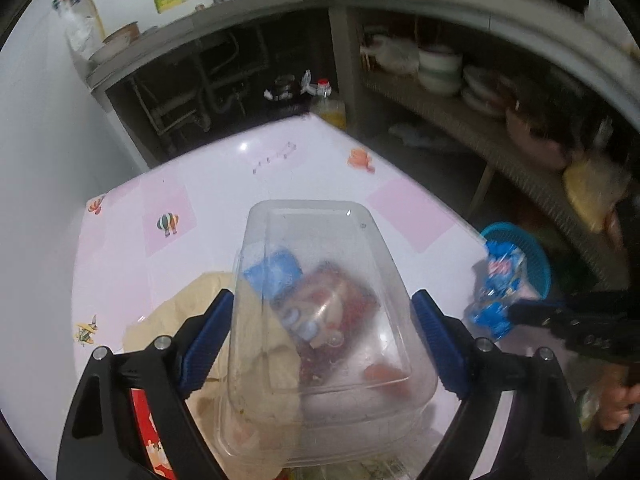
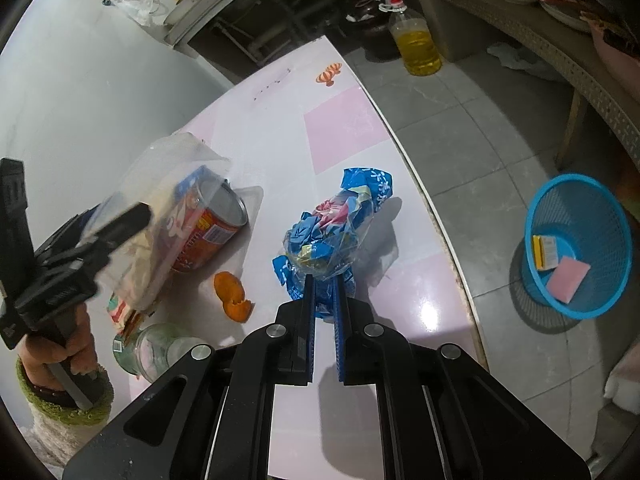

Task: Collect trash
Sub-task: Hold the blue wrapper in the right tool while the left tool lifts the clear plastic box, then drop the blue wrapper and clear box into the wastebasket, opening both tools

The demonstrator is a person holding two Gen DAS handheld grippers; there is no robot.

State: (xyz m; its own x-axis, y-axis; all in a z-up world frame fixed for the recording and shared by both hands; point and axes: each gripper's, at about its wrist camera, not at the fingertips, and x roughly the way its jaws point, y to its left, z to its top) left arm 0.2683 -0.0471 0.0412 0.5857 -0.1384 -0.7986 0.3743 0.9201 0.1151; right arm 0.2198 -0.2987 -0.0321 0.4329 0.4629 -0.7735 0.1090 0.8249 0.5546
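Task looks partly done, mid-collection. Right gripper (image 2: 325,280), bottom centre of the right wrist view, has its jaws pinched on a crumpled blue printed plastic wrapper (image 2: 334,232); the wrapper hangs above the glossy pink-and-white patterned table (image 2: 340,128), not yet over the bin. Left gripper (image 1: 322,320), low in the left wrist view, has its jaws spread wide around a clear rectangular plastic container (image 1: 320,300), both blue pads against its sides, gripping it.

Still on the table, lower left of the right view: an orange peel piece (image 2: 234,294), a glass jar on its side (image 2: 160,350), and a red-and-blue labelled tin can lying open-ended (image 2: 208,224). The blue mesh plastic waste basket (image 2: 580,240), right side on the floor, holds only a pink flat piece and a small yellow-edged card, so most trash is left.

Only the right view shows the basket's contents, peel and jar. Only the left view shows a crumpled tan paper sheet (image 1: 192,312) under the container.
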